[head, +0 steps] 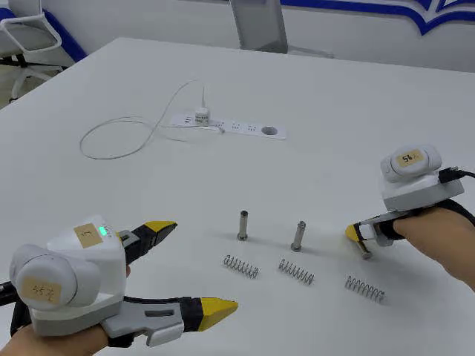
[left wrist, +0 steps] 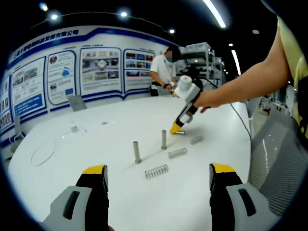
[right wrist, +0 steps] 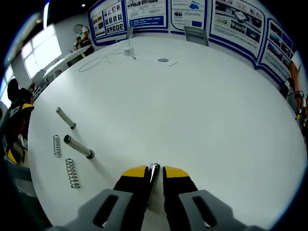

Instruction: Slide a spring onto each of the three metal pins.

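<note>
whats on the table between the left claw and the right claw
In the head view: left pin and middle pin, upright, plus left spring and middle spring lying flat, between left claw and right claw, shut on third pin.

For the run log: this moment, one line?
right gripper: shut on third pin | left gripper: open | two pins: upright | three springs: loose

The head view looks forward and down across the white desk (head: 334, 89), with the leftmost upright grey metal pin (head: 243, 225) just below centre. The left gripper view sits low beside this pin (left wrist: 137, 151), facing it closely. The right gripper view, seemingly lower still, faces the pin (right wrist: 66, 118) from its opposite side. All three views share it.
</note>
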Available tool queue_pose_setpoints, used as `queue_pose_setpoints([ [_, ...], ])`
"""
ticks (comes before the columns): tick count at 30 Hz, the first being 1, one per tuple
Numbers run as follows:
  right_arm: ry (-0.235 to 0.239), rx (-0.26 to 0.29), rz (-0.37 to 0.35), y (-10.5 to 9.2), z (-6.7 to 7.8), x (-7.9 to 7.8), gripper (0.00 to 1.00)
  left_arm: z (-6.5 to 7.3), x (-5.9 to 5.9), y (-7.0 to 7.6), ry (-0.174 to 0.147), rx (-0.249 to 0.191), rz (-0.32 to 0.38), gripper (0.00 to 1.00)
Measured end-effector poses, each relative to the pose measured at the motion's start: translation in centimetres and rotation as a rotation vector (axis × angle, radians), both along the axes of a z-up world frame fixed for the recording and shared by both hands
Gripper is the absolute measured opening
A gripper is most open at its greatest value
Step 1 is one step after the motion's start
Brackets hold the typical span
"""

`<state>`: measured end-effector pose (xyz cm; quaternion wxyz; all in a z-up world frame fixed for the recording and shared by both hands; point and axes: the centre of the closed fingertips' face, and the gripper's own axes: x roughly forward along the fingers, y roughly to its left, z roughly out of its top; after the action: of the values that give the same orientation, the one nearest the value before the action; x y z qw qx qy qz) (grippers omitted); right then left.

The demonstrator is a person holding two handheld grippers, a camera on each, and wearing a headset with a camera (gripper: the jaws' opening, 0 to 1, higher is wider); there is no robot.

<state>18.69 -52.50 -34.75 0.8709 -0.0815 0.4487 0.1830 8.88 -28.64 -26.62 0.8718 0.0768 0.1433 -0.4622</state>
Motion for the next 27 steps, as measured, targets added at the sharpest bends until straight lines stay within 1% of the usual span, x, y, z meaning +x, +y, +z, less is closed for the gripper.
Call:
queue_pose_setpoints([
  [1,0.002,0.006,-0.003,0.07,-0.03,0.01,0.13,0.00,0.01,0.00,0.000,0.000,0.000,0.88],
  [7,0.007,0.000,-0.007,-0.01,-0.15,0.16,0.12,-0.06,0.09,0.06,0.002,0.000,0.002,0.88],
  [11,0.011,-0.016,-0.011,-0.07,-0.18,0.19,0.11,-0.16,0.10,0.04,0.002,0.001,0.000,0.88],
  [20,0.015,-0.020,-0.050,-0.12,-0.15,0.07,0.09,-0.05,0.13,-0.16,0.001,-0.003,-0.003,0.88],
  [23,0.017,-0.005,-0.062,-0.19,-0.11,-0.02,0.09,0.02,0.16,-0.14,-0.001,-0.004,-0.003,0.88],
  [25,-0.001,0.006,-0.064,-0.22,0.24,-0.18,0.09,0.08,0.20,-0.06,-0.003,-0.003,-0.003,0.88],
  [27,-0.006,0.016,-0.061,-0.13,0.65,-0.43,0.09,0.11,0.27,0.00,-0.002,-0.003,-0.002,0.88],
])
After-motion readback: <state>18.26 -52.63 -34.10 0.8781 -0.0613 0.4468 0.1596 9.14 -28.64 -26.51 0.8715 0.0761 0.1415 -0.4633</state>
